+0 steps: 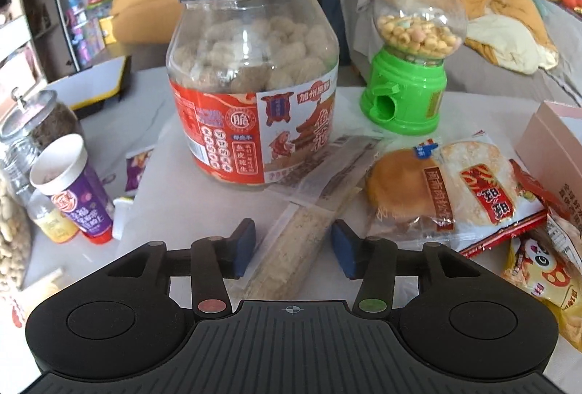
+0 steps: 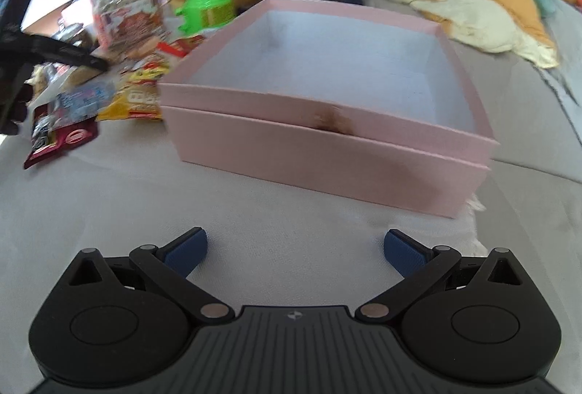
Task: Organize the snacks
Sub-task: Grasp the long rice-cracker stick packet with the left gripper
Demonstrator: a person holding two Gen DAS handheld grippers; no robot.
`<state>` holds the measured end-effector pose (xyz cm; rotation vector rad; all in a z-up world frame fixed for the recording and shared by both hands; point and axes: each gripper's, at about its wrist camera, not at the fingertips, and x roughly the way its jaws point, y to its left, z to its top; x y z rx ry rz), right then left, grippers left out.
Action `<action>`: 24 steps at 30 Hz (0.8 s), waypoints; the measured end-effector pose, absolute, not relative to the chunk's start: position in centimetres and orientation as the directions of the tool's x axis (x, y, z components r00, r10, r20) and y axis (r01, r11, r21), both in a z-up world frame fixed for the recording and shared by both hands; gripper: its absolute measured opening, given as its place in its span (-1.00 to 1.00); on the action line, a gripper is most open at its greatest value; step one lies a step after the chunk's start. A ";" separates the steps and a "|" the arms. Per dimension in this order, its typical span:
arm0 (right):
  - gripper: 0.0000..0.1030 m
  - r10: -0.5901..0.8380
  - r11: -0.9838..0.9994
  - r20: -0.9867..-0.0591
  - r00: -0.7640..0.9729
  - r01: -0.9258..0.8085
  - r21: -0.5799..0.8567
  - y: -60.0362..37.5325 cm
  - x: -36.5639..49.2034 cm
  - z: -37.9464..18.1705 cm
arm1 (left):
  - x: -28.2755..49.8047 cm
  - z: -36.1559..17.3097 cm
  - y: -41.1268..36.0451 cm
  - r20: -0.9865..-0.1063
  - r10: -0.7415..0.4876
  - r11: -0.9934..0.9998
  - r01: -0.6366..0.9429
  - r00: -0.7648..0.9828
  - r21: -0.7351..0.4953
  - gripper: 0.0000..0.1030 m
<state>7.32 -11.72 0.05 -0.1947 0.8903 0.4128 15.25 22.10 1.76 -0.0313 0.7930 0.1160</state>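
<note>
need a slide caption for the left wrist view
Open left gripper straddles a wrapped snack bar in front of the peanut jar.

Left gripper (image 1: 293, 246): matte black ribbed body, two round black discs, black link arms, blue textured pads (image 1: 244, 248). Pivot caps red on left link, green on right, small crosshair mark mid-body. Right gripper (image 2: 295, 254): same build, silver pivot caps, blue pads (image 2: 187, 254).
</note>
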 end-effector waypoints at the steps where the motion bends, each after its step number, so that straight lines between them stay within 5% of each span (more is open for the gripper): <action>1: 1.00 0.285 0.891 -0.790 0.543 -0.454 0.009 -11.1 7.2 0.0 | 15.0 1.8 22.2 -0.717 0.088 0.993 -0.119 0.692 0.006 -0.06; 4: 1.00 0.281 0.895 -0.778 0.562 -0.447 0.001 -10.5 6.7 -0.2 | 12.9 2.2 22.7 -0.729 0.059 0.989 -0.139 0.682 -0.050 -0.33; 14: 1.00 0.253 0.899 -0.813 0.524 -0.438 -0.002 -8.9 7.1 0.1 | -2.3 2.4 22.1 -0.676 0.047 0.958 -0.225 0.735 -0.178 -0.34; 24: 0.98 0.482 0.769 -0.757 0.441 -0.627 0.124 1.6 5.3 3.0 | -8.7 2.1 19.9 -0.675 0.076 0.938 -0.282 0.734 -0.201 -0.34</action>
